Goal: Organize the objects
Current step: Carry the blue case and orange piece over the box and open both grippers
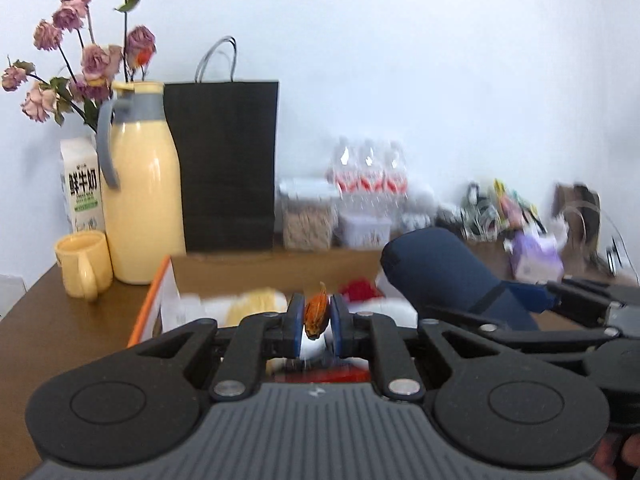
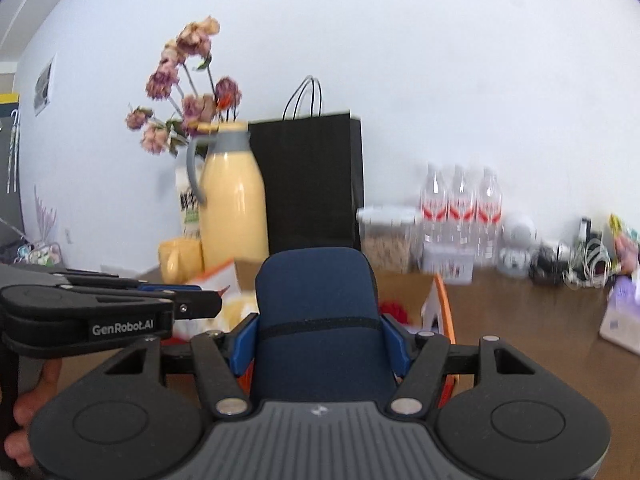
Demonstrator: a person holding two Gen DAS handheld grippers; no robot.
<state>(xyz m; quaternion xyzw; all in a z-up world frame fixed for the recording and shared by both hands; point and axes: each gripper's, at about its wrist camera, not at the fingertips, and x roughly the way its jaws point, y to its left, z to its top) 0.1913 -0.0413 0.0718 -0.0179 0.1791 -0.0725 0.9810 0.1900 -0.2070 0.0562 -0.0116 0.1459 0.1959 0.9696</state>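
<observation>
Jaws of left gripper [image 1: 316,320] clamped on a small orange-brown dried leaf-like piece [image 1: 317,314], held above the open cardboard box [image 1: 160,292]. Right gripper [image 2: 320,340]: jaws clamped on a navy padded case [image 2: 318,320], over the same box. Box sits on brown counter [image 1: 60,320]; yellow thermos jug [image 1: 140,200], yellow mug [image 1: 84,264], black paper bag [image 1: 224,160] behind.

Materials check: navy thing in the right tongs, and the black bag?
Navy case: looks like soft matte fabric or neoprene, with a stitched seam band and no glare; unsure which. Black bag: likely matte paper, with flat creased sides and thin twisted handles.
</observation>
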